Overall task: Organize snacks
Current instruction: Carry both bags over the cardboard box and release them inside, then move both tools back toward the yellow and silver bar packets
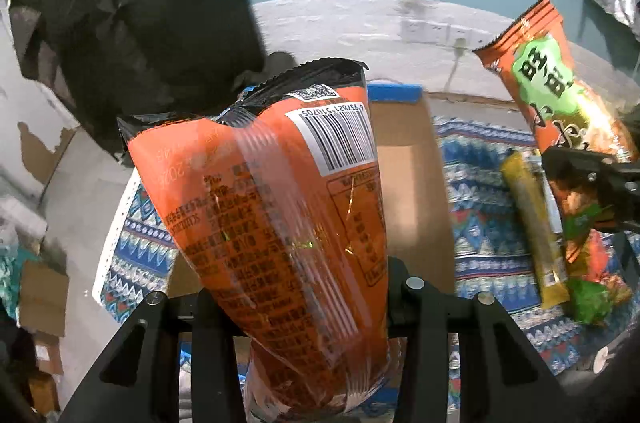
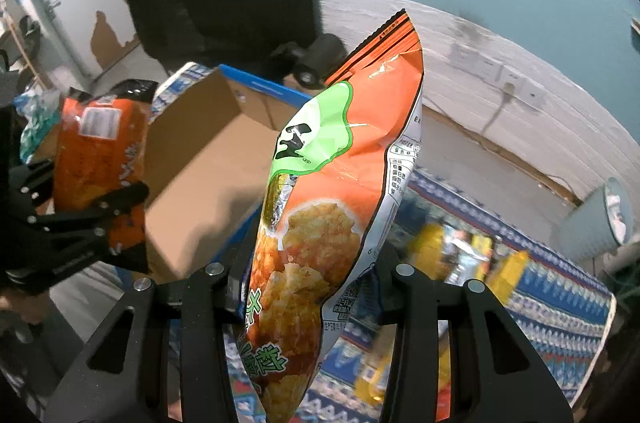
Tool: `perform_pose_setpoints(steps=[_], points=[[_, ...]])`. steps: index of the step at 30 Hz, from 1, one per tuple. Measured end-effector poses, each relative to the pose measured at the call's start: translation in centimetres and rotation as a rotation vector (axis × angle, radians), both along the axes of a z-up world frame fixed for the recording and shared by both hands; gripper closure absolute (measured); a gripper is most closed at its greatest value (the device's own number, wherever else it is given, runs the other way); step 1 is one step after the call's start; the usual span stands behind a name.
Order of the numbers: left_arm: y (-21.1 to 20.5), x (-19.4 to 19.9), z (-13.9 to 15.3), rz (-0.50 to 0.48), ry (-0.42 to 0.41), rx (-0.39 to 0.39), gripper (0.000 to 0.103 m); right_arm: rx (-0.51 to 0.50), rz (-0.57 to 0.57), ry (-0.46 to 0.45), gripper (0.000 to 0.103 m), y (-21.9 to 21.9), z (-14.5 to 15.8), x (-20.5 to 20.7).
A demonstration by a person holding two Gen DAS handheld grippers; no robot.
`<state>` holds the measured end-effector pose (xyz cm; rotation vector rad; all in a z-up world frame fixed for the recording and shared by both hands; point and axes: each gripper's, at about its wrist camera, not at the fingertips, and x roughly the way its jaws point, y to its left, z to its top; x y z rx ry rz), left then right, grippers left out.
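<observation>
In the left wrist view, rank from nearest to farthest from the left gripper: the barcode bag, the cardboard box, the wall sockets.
1. Barcode bag: clamped in the left gripper, dead centre.
2. Cardboard box: open, just behind the bag on the patterned cloth.
3. Wall sockets: on the far wall, upper right.

Cardboard box on patterned cloth; 2 snack packs right of box.
</observation>
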<state>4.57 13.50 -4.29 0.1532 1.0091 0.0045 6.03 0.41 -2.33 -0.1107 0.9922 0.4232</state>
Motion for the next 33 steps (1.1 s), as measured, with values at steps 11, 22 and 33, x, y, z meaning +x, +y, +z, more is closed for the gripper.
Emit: perform_pose_setpoints(steps=[11, 22, 33], points=[[2.9, 1.3, -4.1, 0.061, 0.101, 0.015, 0.06, 0.042, 0.084, 0.059, 0.062, 6.6, -1.6, 2.0], [3.8, 0.8, -3.8, 0.105, 0.092, 0.03, 0.039, 0.037, 0.124, 0.12, 0.061, 9.7, -3.8, 3.1], [3.6, 0.7, -2.7, 0.111, 0.079, 0.01, 0.035, 0.048, 0.133, 0.133, 0.042, 9.7, -3.9, 2.6]])
